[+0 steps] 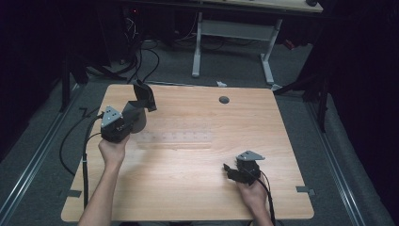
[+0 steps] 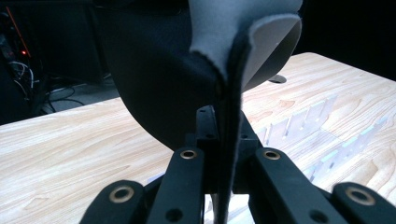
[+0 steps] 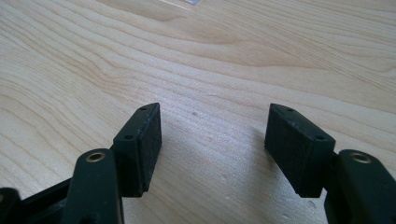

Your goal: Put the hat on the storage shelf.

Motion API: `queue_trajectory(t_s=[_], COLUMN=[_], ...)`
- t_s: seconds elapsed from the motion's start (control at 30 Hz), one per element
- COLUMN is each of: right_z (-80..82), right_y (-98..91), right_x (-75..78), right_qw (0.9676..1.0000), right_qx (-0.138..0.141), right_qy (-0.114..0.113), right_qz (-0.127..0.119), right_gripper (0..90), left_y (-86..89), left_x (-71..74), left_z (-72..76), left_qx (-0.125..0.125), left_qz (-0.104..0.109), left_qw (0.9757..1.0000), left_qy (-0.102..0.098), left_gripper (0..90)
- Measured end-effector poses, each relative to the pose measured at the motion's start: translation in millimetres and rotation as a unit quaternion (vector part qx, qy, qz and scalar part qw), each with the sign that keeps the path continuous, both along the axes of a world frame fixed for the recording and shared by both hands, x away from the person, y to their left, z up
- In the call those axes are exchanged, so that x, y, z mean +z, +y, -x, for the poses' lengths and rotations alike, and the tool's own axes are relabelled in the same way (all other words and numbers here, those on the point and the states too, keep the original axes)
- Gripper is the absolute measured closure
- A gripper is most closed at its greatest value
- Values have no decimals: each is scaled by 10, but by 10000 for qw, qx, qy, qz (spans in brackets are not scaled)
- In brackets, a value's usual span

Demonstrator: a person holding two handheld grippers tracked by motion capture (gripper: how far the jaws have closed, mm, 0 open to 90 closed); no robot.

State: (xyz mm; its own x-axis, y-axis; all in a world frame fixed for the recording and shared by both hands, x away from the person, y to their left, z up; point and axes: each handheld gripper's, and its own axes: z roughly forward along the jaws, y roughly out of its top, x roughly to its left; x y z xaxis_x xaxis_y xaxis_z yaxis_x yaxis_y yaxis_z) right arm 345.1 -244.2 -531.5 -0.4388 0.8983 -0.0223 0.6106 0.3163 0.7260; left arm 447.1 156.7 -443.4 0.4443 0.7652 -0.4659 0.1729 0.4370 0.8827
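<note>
At the high view's upper left, the left gripper (image 1: 133, 113) clamps a black-and-grey neoprene sleeve (image 1: 141, 100) by its edge, lifting it clear of the wooden table (image 1: 197, 155), while the right gripper (image 3: 212, 140) rests spread and empty, presumably waiting.

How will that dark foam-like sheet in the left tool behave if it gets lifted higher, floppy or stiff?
Probably floppy: the dark sheet curls and folds above the left tool. Likely light, since a pinch on one thin edge holds it up. Its soft grey inner face suggests it squashes rather than slips.
</note>
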Motion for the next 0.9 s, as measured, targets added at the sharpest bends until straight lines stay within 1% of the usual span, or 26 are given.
queue_trajectory(t_s=[0.07, 0.2, 0.3, 0.47, 0.57, 0.67, 0.8, 0.9], right_z=[0, 0, -1, -1, 0, 0, -2, -2], right_y=[0, 0, -1, -1, 0, 0, -1, -1], right_x=[0, 0, 0, 0, 1, 1, 0, 0], right_qw=[10000, 10000, 10000, 10000, 10000, 10000, 10000, 10000], right_qx=[-3, -3, -2, 4, 4, 13, 18, 20], right_qy=[1, 1, 1, 3, 11, 11, 5, 7], right_qz=[1, 1, -2, 0, -4, -2, 1, 2], right_gripper=[366, 366, 365, 364, 362, 362, 362, 361], left_y=[17, 45, 40, -5, -6, -9, -5, -9], left_x=[5, -1, -22, -65, -71, -74, -66, -66], left_z=[6, 4, -9, -35, -30, -22, -30, -34], left_qx=[10, 47, 61, 108, 135, 142, 181, 206], left_qz=[1, -4, 80, -10, -28, 13, 104, 122], left_qw=[10000, 10000, 9999, 9998, 9998, 9998, 9996, 9995], left_qy=[-2, 69, 121, 151, 124, 102, 170, 182], left_gripper=[860, 860, 860, 859, 859, 859, 859, 859])
